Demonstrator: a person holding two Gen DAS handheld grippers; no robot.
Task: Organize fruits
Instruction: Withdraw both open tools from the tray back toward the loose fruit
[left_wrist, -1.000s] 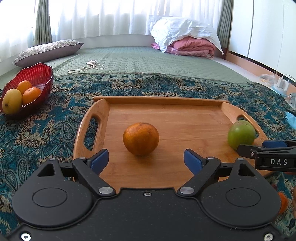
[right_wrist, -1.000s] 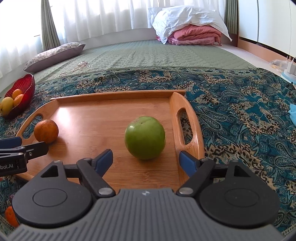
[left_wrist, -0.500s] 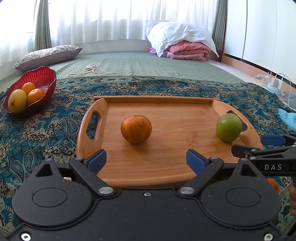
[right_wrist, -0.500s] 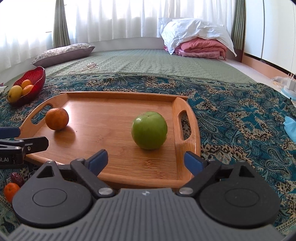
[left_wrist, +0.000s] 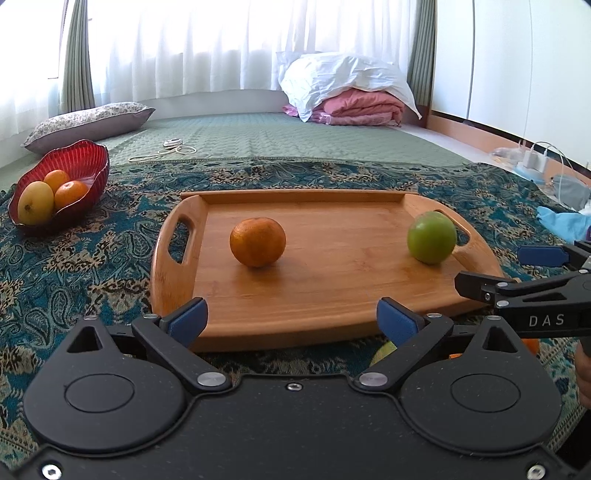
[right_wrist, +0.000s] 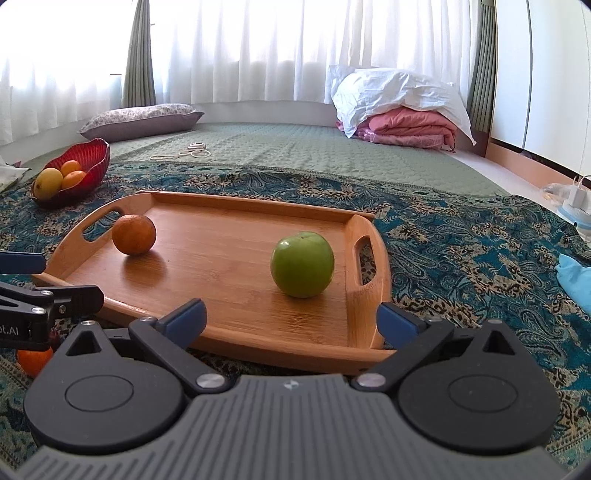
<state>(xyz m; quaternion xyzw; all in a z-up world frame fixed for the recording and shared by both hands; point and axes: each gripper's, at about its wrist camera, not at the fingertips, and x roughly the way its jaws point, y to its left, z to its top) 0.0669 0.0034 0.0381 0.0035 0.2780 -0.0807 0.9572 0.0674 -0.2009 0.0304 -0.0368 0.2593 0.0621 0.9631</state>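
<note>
Both the left gripper (left_wrist: 291, 319) and the right gripper (right_wrist: 291, 319) hang wide open and hold nothing at the near edge of the wooden tray (left_wrist: 332, 295), with 1 orange (left_wrist: 258, 242) ahead of the left and 1 green apple (right_wrist: 302, 264) ahead of the right.

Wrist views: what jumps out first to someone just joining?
A wooden tray on the patterned blanket holds an orange near its left handle and a green apple near its right. Both the left gripper and right gripper hang open at its near edge. A red bowl of fruit sits far left.
</note>
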